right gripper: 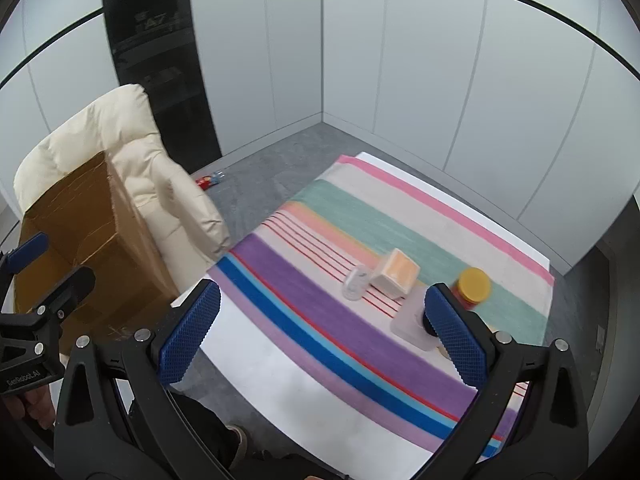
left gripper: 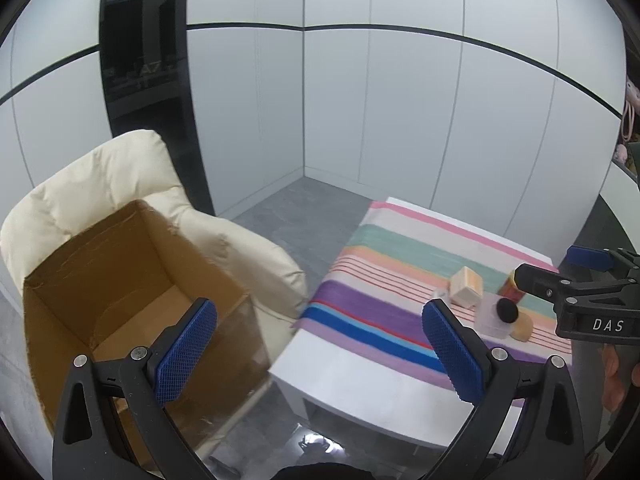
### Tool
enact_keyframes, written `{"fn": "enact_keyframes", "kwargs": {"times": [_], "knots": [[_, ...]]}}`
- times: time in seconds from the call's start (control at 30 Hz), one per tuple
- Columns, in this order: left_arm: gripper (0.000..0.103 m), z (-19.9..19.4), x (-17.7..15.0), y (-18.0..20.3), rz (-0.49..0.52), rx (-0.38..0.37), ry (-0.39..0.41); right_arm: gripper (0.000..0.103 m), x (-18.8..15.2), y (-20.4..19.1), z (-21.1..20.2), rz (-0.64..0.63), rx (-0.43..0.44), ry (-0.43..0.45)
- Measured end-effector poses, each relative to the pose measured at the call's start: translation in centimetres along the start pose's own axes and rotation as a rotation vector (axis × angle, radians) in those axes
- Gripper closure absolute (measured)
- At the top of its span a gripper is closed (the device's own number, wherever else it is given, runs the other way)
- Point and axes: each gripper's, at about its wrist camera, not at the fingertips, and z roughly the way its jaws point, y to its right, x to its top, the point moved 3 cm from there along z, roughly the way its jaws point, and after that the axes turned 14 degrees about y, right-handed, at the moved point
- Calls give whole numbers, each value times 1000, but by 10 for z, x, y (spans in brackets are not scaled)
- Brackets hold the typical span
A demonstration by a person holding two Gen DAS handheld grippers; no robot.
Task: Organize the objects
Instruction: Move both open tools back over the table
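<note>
A brown cardboard box stands open on a cream armchair; it also shows in the right wrist view. On the striped cloth lie a small orange-topped box, a clear small cup, a yellow-lidded jar and a clear square container with a black cap. My left gripper is open and empty, between the box and the table. My right gripper is open and empty above the cloth, short of the objects.
The white low table carries the cloth, with grey floor beyond. A red and clear item lies on the floor by the chair. White wall panels and a dark column stand behind.
</note>
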Motion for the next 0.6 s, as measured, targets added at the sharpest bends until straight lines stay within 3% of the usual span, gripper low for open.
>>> {"fn": "enact_keyframes", "kwargs": {"times": [0.6], "knots": [[0,19,1,78,52,-134,-13,0,-23,54,-21,28,-89,-10]]}}
